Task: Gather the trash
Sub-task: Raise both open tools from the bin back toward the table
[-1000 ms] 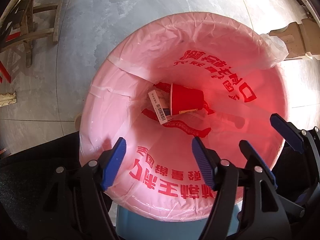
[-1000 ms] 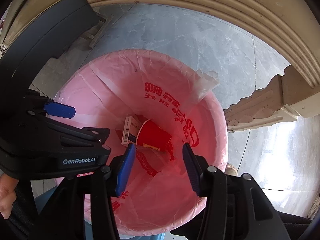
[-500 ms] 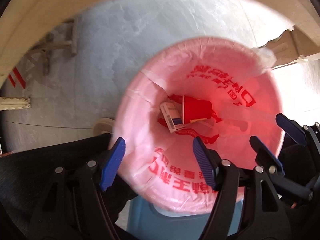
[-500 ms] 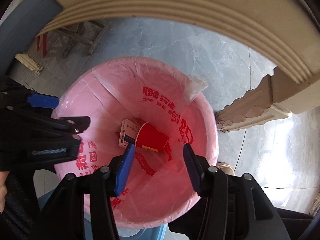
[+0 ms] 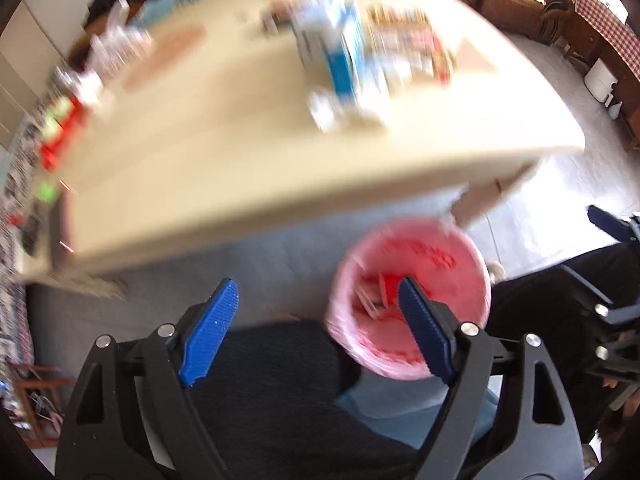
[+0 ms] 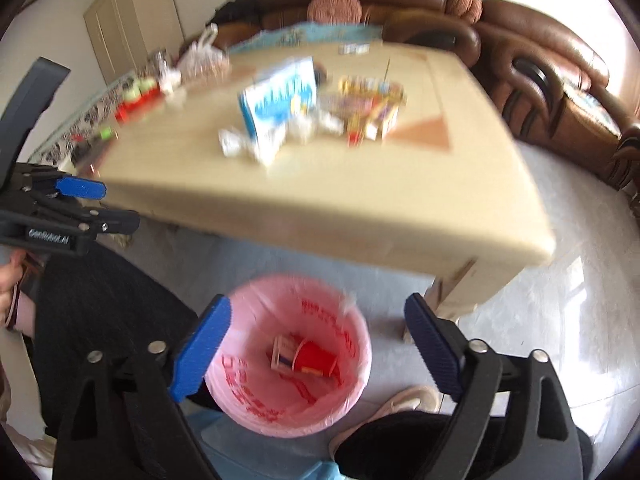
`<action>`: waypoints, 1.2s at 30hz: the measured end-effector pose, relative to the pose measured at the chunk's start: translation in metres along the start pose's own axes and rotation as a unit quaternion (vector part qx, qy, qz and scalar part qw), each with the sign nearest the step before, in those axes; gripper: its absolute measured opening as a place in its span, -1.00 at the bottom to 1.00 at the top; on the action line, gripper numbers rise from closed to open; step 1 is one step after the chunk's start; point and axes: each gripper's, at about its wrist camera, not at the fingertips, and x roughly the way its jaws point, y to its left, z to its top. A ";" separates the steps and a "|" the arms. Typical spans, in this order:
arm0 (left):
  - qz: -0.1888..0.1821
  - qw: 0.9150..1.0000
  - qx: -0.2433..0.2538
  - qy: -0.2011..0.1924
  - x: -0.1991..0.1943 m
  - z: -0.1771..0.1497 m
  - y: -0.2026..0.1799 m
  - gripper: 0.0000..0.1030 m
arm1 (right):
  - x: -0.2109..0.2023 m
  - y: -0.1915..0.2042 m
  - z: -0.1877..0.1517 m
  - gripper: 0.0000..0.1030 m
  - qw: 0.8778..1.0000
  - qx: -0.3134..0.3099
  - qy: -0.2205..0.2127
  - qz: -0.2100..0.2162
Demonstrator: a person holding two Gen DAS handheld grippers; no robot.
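Pink liner: pink bag [image 6: 352,344] lines the bin [image 6: 256,430], low in the centre of the right wrist view and at lower right of the left wrist view [image 5: 460,248]; red print runs round its inside wall.
Bin contents: 1 red paper cup [image 6: 316,358] on its side and 1 small barcoded box [image 6: 282,352] just beside it, touching as far as I can tell. Nothing else shows down there.
Left fingers: left gripper [image 5: 316,332] has its jaws opening, blue pads well apart, nothing between them.
Right fingers: right gripper [image 6: 318,354] is opening too, jaws spread wide and empty; the bin only shows through the gap.
Step in hand: I judge the drop is finished and I am between pieces, both tools free and pointed down over the bin.
Trash still out: on the beige table [image 6: 360,216], upper half of both views, a blue and white carton [image 6: 276,104] stands with crumpled white wrappers [image 6: 240,146] at its foot and a colourful packet pile [image 6: 372,108] to its right. Blur makes these hard to name, so the labels are my best guess.
Next move: probably reach up over the table edge, pick 1 of the crumpled wrappers nearest me, close on it squarely, and carry it back above the pink bag.
Caution: the carton looks tall and may tip if brushed.
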 end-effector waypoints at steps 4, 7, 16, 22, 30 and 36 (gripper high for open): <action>0.006 0.999 0.017 -0.030 -0.052 0.047 0.020 0.61 | -0.050 0.001 0.039 0.85 0.998 -0.003 -0.065 -0.007; 0.017 0.998 0.036 -0.053 -0.083 0.085 0.028 0.66 | -0.078 0.001 0.067 0.86 0.995 0.001 -0.101 -0.013; 0.044 0.996 0.059 -0.049 -0.105 0.180 0.038 0.67 | -0.115 0.007 0.140 0.86 0.989 0.011 -0.143 -0.027; 0.037 0.995 0.080 -0.040 -0.095 0.213 0.034 0.67 | -0.112 0.017 0.170 0.86 0.988 0.006 -0.146 -0.042; 0.042 0.994 0.103 -0.012 -0.055 0.235 0.024 0.67 | -0.079 0.043 0.187 0.86 0.991 -0.005 -0.132 -0.023; 0.037 0.992 0.117 0.009 -0.020 0.252 0.020 0.67 | -0.047 0.057 0.190 0.86 0.993 -0.016 -0.111 -0.021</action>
